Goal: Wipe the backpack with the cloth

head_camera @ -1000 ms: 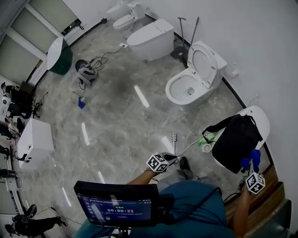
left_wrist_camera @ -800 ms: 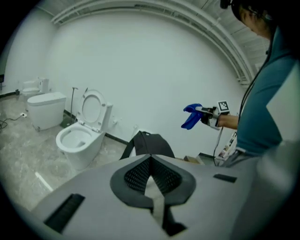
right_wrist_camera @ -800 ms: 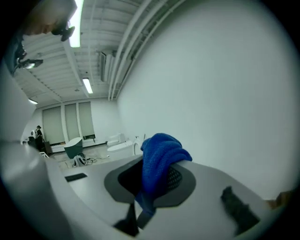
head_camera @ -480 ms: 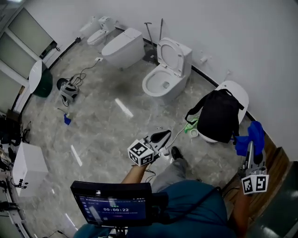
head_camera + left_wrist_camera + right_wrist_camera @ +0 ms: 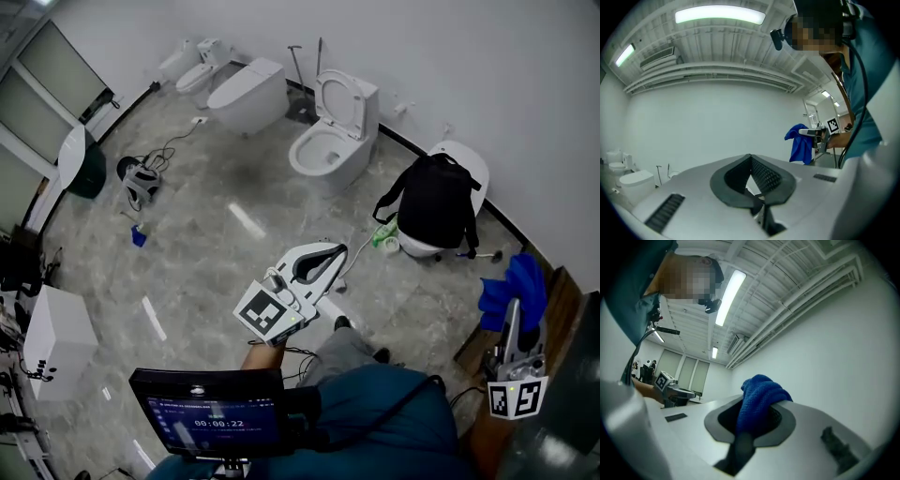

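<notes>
The black backpack [image 5: 433,202] hangs over a white toilet [image 5: 472,157] by the right wall, straps dangling. My right gripper [image 5: 514,307] is held upright near the lower right, shut on the blue cloth [image 5: 511,286], which is well short of the backpack. In the right gripper view the blue cloth [image 5: 759,397] bulges out from between the jaws of my right gripper [image 5: 757,406]. My left gripper [image 5: 333,251] points up over the floor in the middle, shut with nothing in it. The left gripper view shows my left gripper [image 5: 751,159] with its pads meeting, and the blue cloth [image 5: 800,143] beyond.
An open toilet [image 5: 328,141], a closed toilet [image 5: 246,94] and a further one [image 5: 197,64] line the back wall. A green item [image 5: 382,234] lies by the backpack's toilet. Wooden boards [image 5: 555,309] are at the right, a white box [image 5: 56,342] at the left, cables [image 5: 141,178] on the floor.
The right gripper has carried the cloth away from the backpack toward me and stands higher. The left gripper has risen and reached forward. The head view has swung to the right.
</notes>
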`<action>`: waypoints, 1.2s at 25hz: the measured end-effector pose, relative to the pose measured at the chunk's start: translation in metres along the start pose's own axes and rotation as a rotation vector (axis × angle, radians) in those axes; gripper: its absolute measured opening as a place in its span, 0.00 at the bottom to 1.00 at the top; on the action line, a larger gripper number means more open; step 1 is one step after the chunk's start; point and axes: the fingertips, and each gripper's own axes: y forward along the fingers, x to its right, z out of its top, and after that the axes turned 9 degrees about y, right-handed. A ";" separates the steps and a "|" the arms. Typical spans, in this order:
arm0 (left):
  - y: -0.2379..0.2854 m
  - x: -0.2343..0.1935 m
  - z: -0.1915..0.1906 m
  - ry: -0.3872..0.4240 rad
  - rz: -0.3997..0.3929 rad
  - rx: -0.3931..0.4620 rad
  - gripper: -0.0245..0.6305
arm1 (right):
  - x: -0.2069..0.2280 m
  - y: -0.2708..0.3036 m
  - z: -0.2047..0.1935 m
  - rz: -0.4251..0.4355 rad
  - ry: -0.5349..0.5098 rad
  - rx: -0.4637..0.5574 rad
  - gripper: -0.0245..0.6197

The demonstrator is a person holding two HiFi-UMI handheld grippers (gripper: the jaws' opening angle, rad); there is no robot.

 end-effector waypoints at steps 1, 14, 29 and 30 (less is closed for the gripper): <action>-0.015 0.003 0.013 0.018 -0.003 0.006 0.04 | -0.015 -0.010 0.008 -0.003 -0.006 0.005 0.11; -0.183 0.020 0.022 0.007 -0.147 0.055 0.04 | -0.206 -0.090 -0.003 -0.118 0.085 0.027 0.11; -0.283 0.126 0.064 -0.021 -0.289 0.097 0.04 | -0.312 -0.229 0.021 -0.205 0.027 -0.023 0.10; -0.286 0.137 0.065 -0.021 -0.298 0.092 0.04 | -0.313 -0.240 0.022 -0.206 0.024 -0.029 0.10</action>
